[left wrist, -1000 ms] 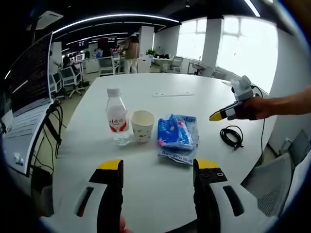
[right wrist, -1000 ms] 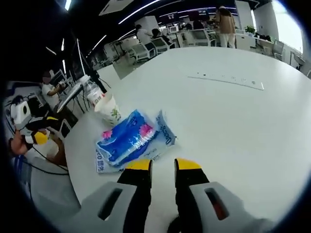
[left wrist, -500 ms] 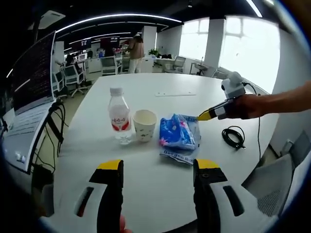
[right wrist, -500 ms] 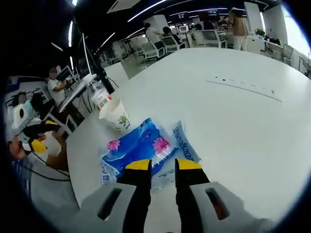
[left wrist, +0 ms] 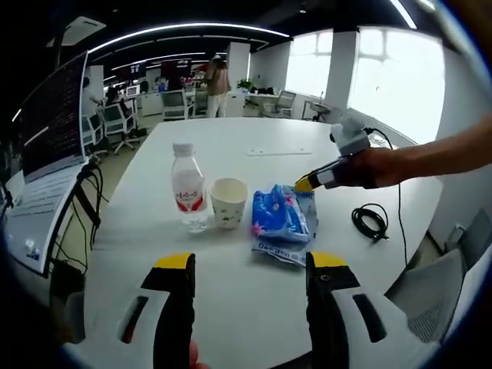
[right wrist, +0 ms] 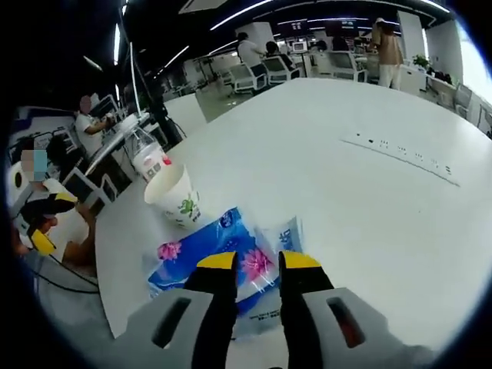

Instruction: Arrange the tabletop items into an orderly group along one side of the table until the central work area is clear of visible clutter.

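Now right tool — jaws slightly apart — hovers over blue tissue pack.

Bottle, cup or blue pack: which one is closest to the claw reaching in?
The blue pack. The right claw has its yellow tips at the pack's far edge, while the cup and bottle stand farther off beside it.

1 water bottle; 1 paper cup; 1 tissue pack; 1 coiled cable
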The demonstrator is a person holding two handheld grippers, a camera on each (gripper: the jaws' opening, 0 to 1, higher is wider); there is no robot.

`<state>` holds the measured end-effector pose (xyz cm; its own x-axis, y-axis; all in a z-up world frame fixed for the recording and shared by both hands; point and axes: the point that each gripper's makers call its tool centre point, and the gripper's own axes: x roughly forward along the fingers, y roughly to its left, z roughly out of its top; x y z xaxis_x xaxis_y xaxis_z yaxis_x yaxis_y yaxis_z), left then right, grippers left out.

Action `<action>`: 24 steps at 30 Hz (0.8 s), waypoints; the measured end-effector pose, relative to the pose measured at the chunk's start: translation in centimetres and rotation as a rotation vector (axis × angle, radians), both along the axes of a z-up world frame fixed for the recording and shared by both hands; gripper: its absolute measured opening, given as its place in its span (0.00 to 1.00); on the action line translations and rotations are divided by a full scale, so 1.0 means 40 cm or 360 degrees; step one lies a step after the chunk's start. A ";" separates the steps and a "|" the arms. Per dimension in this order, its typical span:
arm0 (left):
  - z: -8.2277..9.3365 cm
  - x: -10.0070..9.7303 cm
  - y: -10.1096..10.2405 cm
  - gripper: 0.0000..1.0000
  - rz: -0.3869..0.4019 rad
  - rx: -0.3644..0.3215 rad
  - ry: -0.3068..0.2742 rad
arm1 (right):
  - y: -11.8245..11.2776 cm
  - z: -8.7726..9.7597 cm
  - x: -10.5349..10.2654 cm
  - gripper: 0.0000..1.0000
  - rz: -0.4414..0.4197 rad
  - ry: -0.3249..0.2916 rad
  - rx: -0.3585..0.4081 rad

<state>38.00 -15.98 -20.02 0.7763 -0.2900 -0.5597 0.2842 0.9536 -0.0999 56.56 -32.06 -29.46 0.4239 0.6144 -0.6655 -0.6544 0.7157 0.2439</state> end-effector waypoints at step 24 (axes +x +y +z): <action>-0.011 0.033 0.003 0.58 -0.0024 0.0034 0.0022 | 0.047 -0.034 0.017 0.00 0.0035 0.0061 -0.0038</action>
